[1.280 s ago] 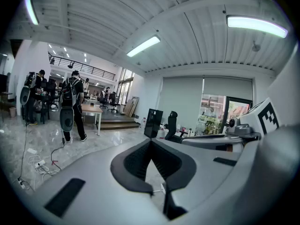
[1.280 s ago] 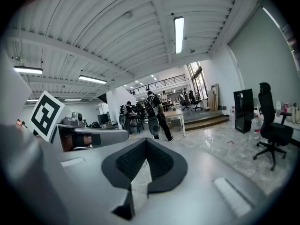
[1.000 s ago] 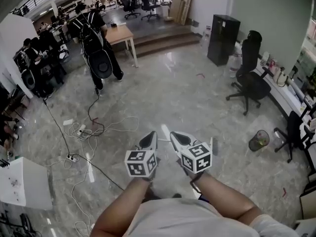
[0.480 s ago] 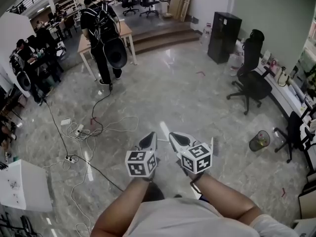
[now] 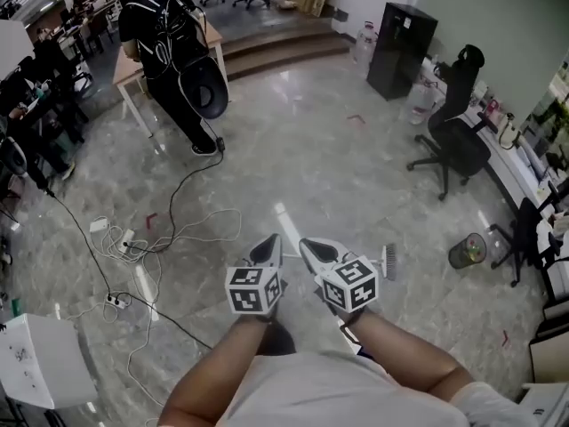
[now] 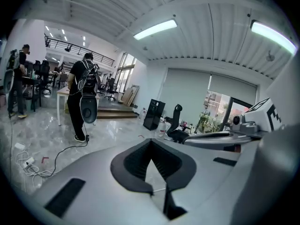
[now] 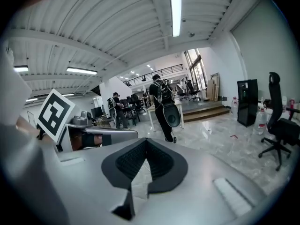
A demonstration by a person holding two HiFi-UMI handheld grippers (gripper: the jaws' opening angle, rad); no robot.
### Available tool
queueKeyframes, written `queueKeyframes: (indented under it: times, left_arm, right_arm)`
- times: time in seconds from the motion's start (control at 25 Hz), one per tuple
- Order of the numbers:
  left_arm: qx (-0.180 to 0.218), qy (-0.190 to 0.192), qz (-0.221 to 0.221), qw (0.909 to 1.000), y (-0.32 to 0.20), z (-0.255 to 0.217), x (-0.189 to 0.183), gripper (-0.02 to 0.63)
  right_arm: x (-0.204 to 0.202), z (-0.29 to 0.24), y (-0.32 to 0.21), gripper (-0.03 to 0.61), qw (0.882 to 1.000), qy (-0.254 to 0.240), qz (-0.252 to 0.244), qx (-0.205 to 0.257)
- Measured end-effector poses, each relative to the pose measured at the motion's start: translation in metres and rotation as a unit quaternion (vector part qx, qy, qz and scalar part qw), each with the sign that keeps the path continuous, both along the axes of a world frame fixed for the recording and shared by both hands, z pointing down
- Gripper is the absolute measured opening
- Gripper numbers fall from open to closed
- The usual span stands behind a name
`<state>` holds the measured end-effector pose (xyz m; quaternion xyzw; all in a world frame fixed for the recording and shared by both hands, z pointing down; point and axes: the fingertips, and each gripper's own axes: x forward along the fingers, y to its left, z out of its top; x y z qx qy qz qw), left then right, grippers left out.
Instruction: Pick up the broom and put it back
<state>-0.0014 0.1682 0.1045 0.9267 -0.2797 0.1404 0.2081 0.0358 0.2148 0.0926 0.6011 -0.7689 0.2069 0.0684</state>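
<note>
In the head view my left gripper (image 5: 269, 244) and right gripper (image 5: 308, 246) are held side by side in front of the person's body, over the marble floor. Both point forward and slightly down. Each has its jaws shut with nothing between the pads, as the left gripper view (image 6: 151, 142) and the right gripper view (image 7: 146, 142) show. A small brush-like head (image 5: 388, 261) lies just right of the right gripper. I cannot tell whether it is the broom. No broom handle shows in any view.
A person with a black backpack (image 5: 169, 34) stands ahead at the left by a table. Cables (image 5: 169, 234) and power strips trail over the floor at the left. A wire bin (image 5: 467, 250), office chairs (image 5: 453, 145) and a black cabinet (image 5: 400, 50) line the right side.
The whole view has moved forward over the floor. The person with the backpack and the cables are nearer. Both grippers keep their place in the view, still shut.
</note>
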Motion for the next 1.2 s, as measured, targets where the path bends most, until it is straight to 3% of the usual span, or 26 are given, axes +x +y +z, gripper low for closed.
queueKeyframes:
  times: [0.28, 0.44, 0.6, 0.92, 1.2]
  left_arm:
    - [-0.049, -0.027, 0.033, 0.9979, -0.101, 0.049, -0.002, 0.005]
    - [-0.086, -0.034, 0.019, 0.9956, -0.135, 0.084, 0.003, 0.005]
    - [-0.111, -0.057, 0.002, 0.9922, -0.164, 0.133, 0.005, 0.005]
    - [-0.145, -0.083, -0.058, 0.9842, -0.232, 0.277, 0.015, 0.003]
    - [-0.191, -0.091, -0.097, 0.9726, -0.240, 0.435, 0.018, 0.005]
  right_arm:
    - [0.001, 0.041, -0.108, 0.012, 0.998, -0.011, 0.023, -0.051]
    - [0.015, 0.074, -0.144, 0.035, 0.996, -0.024, 0.012, -0.082]
    - [0.027, 0.126, -0.172, 0.115, 0.993, -0.050, -0.008, -0.111]
    - [0.041, 0.300, -0.235, 0.176, 0.976, -0.032, -0.110, -0.183]
    - [0.035, 0.487, -0.252, 0.196, 0.945, 0.031, -0.227, -0.234]
